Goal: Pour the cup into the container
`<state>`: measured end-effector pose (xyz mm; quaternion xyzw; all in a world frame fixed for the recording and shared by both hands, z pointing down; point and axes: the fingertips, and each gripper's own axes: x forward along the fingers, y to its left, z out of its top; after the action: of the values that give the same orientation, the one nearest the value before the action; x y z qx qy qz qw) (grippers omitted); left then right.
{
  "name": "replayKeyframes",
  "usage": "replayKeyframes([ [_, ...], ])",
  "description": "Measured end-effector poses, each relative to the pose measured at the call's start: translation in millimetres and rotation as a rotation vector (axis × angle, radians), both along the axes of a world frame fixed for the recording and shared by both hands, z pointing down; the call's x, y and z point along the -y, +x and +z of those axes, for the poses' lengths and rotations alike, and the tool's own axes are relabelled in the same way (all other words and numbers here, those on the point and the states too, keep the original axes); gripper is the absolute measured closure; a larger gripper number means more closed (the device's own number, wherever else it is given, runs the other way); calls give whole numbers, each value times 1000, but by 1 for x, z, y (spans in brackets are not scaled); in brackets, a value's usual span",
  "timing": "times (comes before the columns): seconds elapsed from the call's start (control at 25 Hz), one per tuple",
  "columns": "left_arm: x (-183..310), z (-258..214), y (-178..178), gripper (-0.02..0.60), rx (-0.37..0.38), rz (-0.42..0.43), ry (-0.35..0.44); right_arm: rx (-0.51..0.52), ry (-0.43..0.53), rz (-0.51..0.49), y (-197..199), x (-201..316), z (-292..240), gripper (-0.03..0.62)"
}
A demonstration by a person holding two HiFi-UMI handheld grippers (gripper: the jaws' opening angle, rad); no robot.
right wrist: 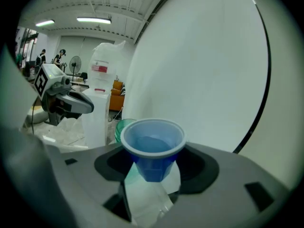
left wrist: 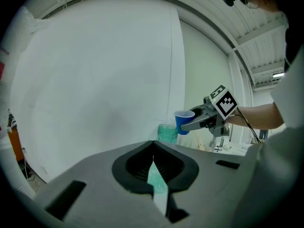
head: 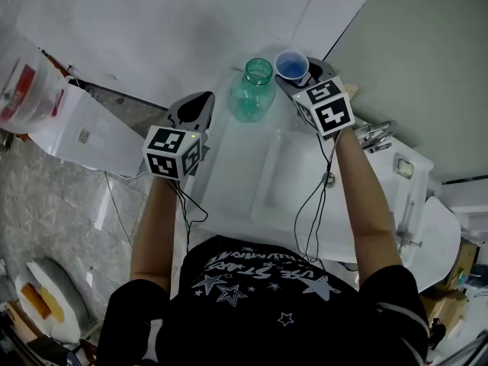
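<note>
The blue cup (head: 291, 65) is up in the air, standing straight, and your right gripper (head: 299, 76) has it. The jaws are about half open and press on the cup's sides, low down near its bottom. The right gripper view shows something pale blue inside the cup; I think it is the stuff to pour, but I cannot tell what it is.

The green glass jar (head: 252, 90) stands on the white top (head: 252, 174), just beside the cup and lower than it. From the head view, the cup is a little to the right of the jar's mouth, not over it yet. So I think the pour has not begun.

Your left gripper (head: 200, 105) is on the other side of the jar, near it but not touching. Its jaws are closed together and hold nothing.

Here is what could go wrong:

- If you tip the cup before its lip is over the jar's mouth, the stuff will land on the white top. The mouth looks small, so aim well.
- If you tip fast, it may splash past the far rim.
- The cup looks thin and gets narrower at the bottom. Squeeze too hard and it may bend; squeeze too softly and it may slide out as you turn it.
- Nothing holds the jar. If the cup or a jaw bumps it, it could slide or fall over.
</note>
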<state>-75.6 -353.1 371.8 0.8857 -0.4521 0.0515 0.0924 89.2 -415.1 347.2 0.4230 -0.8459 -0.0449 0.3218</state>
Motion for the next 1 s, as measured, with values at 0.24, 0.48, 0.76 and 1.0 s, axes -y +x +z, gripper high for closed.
replayKeyframes([
  [0.24, 8, 0, 0, 569, -8, 6, 0, -99, 6, -19, 0, 6, 5, 322],
  [0.48, 13, 4, 1, 569, -18, 16, -5, -174, -10, -49, -7, 7, 11, 322],
  [0.76, 17, 6, -1, 569, -29, 14, -3, -290, 20, -66, -8, 8, 7, 322],
  [1.0, 19, 8, -1, 569, -33, 17, 0, -348, 38, -71, -8, 13, 7, 322],
])
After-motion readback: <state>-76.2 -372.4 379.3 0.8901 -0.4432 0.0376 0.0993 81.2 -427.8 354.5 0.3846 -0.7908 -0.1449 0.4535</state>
